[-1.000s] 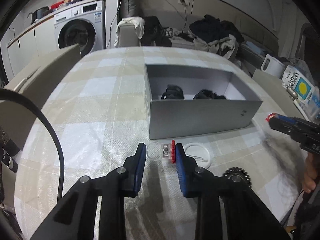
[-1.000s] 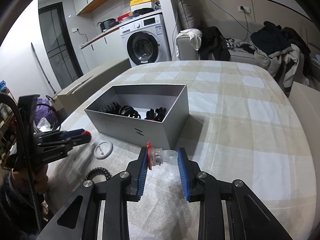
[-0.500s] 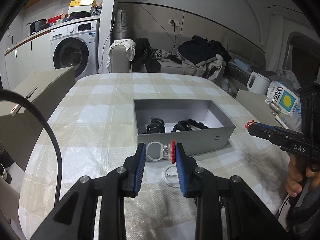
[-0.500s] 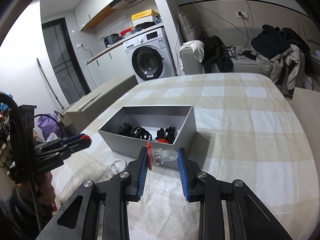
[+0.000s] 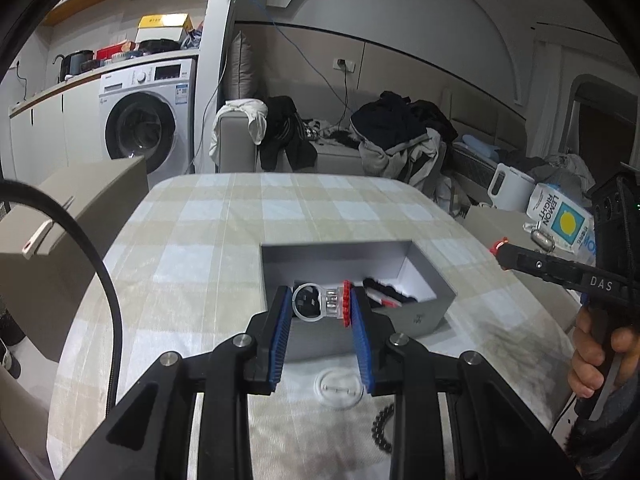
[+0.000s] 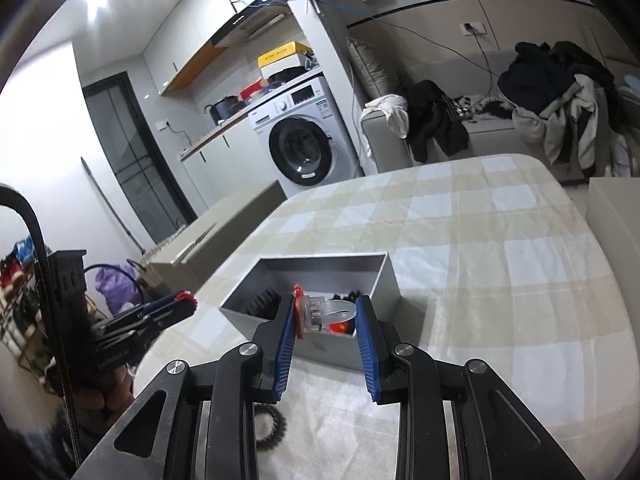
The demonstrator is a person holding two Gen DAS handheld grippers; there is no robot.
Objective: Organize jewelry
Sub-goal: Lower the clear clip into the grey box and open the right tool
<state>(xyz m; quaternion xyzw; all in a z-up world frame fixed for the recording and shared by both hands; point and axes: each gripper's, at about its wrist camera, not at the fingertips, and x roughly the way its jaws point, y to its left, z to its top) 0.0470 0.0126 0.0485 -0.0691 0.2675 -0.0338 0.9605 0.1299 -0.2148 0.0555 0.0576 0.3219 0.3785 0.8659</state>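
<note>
The left gripper (image 5: 319, 312) has its jaws pinching a clear plastic ring (image 5: 320, 305) with a red toothed top, the red end pressed against the right-hand blue pad and the transparent band against the left-hand one; the ring hangs above the near wall of an open grey box (image 5: 436, 312) that stands on the checked tabletop (image 5: 200, 248); inside the box lie several dark coiled hair ties (image 5: 384, 285) on a white floor; just in front of the box, below the jaws, a white ring-shaped piece (image 5: 340, 389) lies flat on the cloth, and beside it a black beaded bracelet (image 5: 380, 428) shows partly behind the gripper's right arm; farther right, the right gripper (image 5: 500, 249) is seen from the side, held by a hand (image 5: 600, 356); whether it pinches anything cannot be told from there. In the right wrist view, the right gripper (image 6: 325, 314) also has its jaws closed on a second clear ring (image 6: 326, 314), red top against the left-hand pad, over the near edge of the same box (image 6: 384, 284); a red item (image 6: 342, 326) shows in the box beneath it; the left gripper (image 6: 186, 302) appears at the left edge; a washing machine (image 6: 300, 136) and a sofa piled with clothes (image 6: 540, 92) stand beyond the tabletop.
</note>
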